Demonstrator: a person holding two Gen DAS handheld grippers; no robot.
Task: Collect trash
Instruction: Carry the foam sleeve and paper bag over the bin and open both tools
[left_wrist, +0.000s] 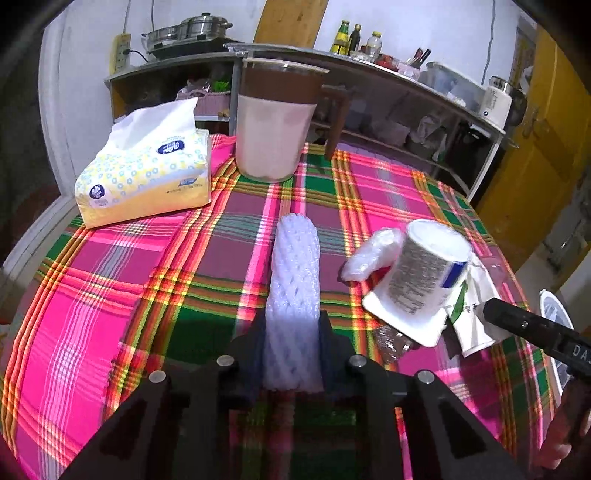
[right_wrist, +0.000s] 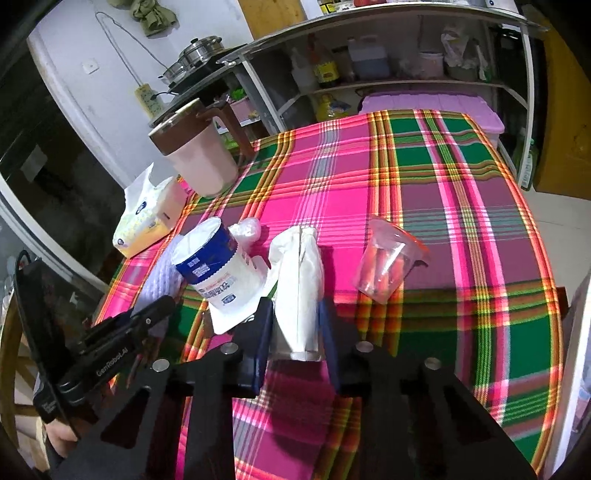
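Tablecloth (right_wrist: 424, 206) bears clear cup (right_wrist: 388, 262), right view only

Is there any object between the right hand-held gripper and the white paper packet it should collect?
No. The right hand-held gripper is already shut on the white paper packet; nothing sits between its pads and the packet. The yogurt cup lies beside it, to the left.
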